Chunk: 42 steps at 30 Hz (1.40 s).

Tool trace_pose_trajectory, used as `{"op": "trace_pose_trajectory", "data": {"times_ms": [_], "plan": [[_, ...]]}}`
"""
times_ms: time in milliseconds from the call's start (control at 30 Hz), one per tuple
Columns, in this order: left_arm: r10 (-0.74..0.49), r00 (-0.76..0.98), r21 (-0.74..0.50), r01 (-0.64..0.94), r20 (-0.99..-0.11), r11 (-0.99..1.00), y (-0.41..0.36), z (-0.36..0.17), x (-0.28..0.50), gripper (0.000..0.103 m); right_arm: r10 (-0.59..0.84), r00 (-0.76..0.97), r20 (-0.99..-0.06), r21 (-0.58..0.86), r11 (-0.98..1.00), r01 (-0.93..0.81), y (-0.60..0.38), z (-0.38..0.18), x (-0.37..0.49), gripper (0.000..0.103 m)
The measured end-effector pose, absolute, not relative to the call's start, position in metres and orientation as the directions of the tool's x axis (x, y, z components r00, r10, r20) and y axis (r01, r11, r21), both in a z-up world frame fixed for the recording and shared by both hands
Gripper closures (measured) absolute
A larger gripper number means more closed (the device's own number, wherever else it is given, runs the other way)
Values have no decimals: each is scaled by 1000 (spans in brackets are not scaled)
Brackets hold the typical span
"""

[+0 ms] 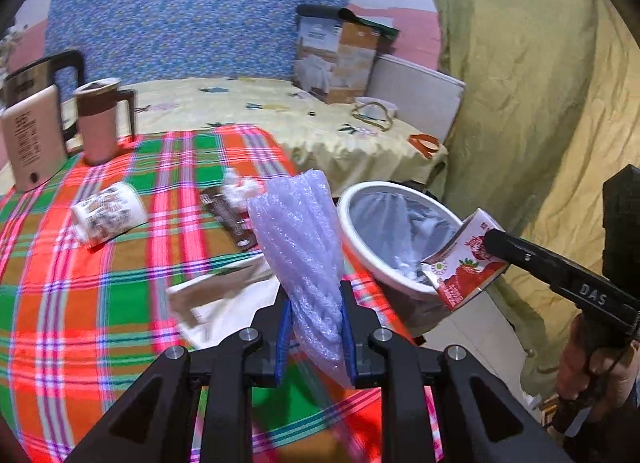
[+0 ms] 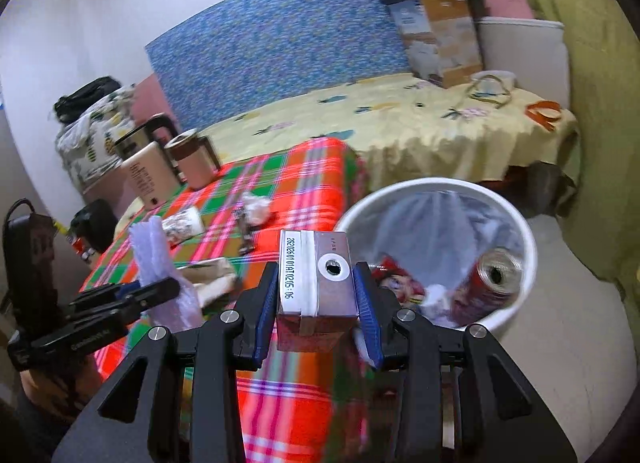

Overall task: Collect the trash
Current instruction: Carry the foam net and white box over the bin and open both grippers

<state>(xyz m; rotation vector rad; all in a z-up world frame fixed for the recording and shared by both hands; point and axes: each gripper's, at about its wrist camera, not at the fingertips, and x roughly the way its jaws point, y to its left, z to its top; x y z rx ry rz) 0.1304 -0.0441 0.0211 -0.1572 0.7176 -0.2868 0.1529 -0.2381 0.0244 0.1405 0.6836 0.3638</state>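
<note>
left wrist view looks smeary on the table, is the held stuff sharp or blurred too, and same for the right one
Left wrist view: the bubble wrap between the fingers is sharp, the tablecloth and cardboard are motion-smeared. Right wrist view: the carton is crisp, its date print readable, the tablecloth below streaks; both bend straight edges.

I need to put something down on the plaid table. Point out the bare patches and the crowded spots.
Bare plaid cloth lies at the near left, below the tipped mug. A second bare strip lies between the lidded jug and the crumpled wrapper. The side nearest the bin is crowded: the wrapper, a dark packet and flattened cardboard lie there.
</note>
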Motion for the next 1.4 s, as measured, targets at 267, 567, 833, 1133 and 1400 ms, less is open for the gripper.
{"op": "trace_pose_trajectory", "data": {"times_ms": [267, 567, 833, 1133, 1400], "plan": [[-373, 679, -225, 300, -632, 927, -96, 21, 154, 81, 306, 737, -603, 264, 948, -177, -277, 10, 166, 64], [-408, 646, -210, 363, -645, 908, -136, 16, 185, 81, 263, 750, -607, 279, 954, -109, -304, -2, 184, 64], [-433, 618, -214, 398, -656, 892, -164, 6, 219, 81, 240, 766, -597, 262, 960, -98, -311, -4, 202, 64], [-436, 572, -208, 421, -695, 883, -183, -14, 244, 79, 291, 728, -621, 304, 945, -118, -313, -16, 205, 63], [-438, 568, -217, 415, -697, 883, -180, -19, 244, 63, 246, 749, -615, 258, 961, -104, -311, -9, 197, 58]]}}
